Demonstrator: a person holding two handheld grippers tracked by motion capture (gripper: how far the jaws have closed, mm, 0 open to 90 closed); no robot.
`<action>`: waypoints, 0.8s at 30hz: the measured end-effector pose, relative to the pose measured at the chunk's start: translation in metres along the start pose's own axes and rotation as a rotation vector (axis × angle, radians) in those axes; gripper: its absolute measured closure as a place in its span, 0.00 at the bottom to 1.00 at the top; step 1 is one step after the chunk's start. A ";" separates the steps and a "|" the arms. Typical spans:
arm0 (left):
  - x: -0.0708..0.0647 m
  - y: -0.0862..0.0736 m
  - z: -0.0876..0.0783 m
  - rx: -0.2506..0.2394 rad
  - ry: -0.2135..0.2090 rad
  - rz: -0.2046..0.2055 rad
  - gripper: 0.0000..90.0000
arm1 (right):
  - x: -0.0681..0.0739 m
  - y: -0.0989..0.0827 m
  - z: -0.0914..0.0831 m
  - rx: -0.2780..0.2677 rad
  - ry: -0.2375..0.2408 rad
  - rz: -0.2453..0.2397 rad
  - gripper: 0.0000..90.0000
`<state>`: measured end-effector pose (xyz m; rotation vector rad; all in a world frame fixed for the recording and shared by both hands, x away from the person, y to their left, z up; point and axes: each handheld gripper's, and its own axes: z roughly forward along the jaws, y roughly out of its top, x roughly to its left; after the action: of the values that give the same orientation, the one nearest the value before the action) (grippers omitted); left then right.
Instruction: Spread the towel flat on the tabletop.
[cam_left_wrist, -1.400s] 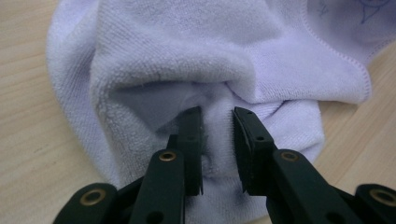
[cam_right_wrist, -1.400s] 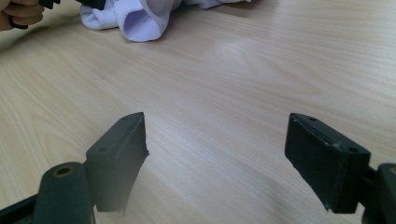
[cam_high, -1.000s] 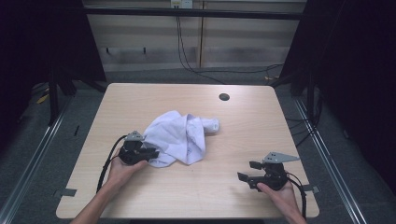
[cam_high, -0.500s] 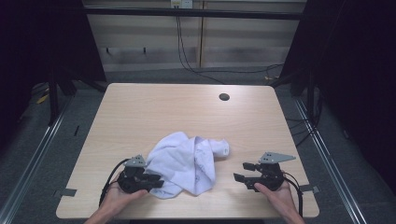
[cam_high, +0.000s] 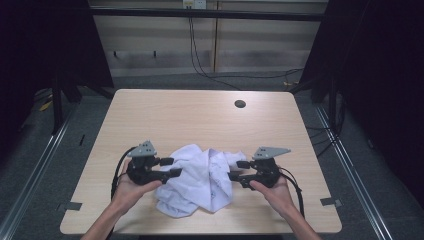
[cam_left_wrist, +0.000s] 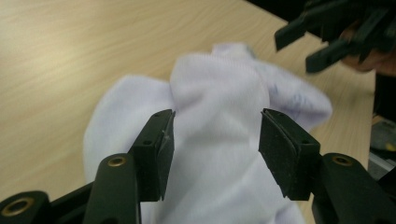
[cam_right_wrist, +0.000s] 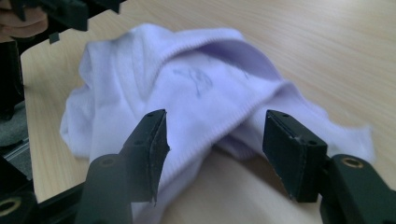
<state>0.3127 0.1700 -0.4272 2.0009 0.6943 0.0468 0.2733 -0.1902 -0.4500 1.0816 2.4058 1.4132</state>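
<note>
A crumpled white cloth (cam_high: 197, 180) lies on the wooden table (cam_high: 200, 120) near its front edge. My left gripper (cam_high: 171, 167) is at the cloth's left side, open, its tips right at the fabric. In the left gripper view the cloth (cam_left_wrist: 219, 93) bulges up between and beyond the open jaws of the left gripper (cam_left_wrist: 215, 144). My right gripper (cam_high: 238, 170) sits at the cloth's right side, also open. In the right gripper view a fold of cloth (cam_right_wrist: 196, 88) runs between the spread jaws of the right gripper (cam_right_wrist: 215, 149); nothing is clamped.
A dark round hole (cam_high: 240, 104) is set in the table's far right part. The other hand's gripper shows at the top of each gripper view: right gripper (cam_left_wrist: 336, 32), left gripper (cam_right_wrist: 60, 11). Dark frames and floor cables surround the table.
The cloth has been dragged from the table's middle toward the front edge with the left gripper. The right gripper has moved left up to the cloth's right side.
</note>
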 end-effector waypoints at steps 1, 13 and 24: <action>0.003 0.003 0.004 -0.001 -0.006 0.003 0.51 | 0.001 0.006 0.007 0.000 0.009 -0.012 0.44; 0.014 -0.020 0.058 0.137 -0.081 0.027 0.66 | 0.006 -0.001 0.059 0.083 0.050 -0.056 0.45; 0.014 -0.025 0.055 0.116 -0.160 -0.004 0.74 | 0.013 -0.004 0.071 0.129 -0.018 -0.074 0.73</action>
<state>0.3302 0.1420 -0.4799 2.0876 0.6103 -0.1581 0.2948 -0.1332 -0.4893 1.0160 2.5260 1.2349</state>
